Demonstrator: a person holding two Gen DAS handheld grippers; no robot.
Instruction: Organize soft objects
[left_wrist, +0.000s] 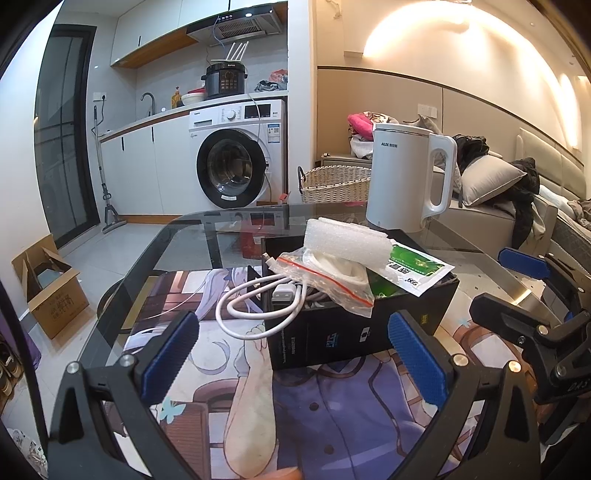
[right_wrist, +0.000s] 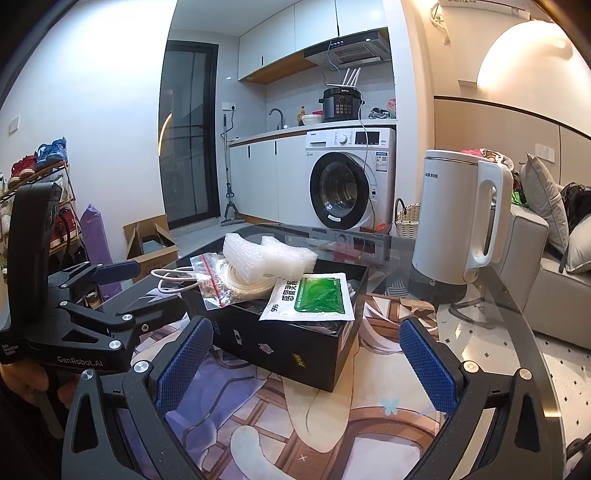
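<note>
Both the left hand-held gripper (left_wrist: 291, 354) and the right hand-held gripper (right_wrist: 306, 362) hover released and empty above the glass bench (right_wrist: 480, 295). Just ahead sits the black box (right_wrist: 295, 347), holding white foam (right_wrist: 269, 254), a green sachet (right_wrist: 314, 297) and a bagged white cable (left_wrist: 258, 306) draping over its edge.

surface (right_wrist: 491, 295): glass top | printed mat (right_wrist: 295, 424) flat on it, under both grippers | black box (right_wrist: 295, 347) on mat, ahead of grippers | white kettle (right_wrist: 458, 218) on glass, beyond box
</note>
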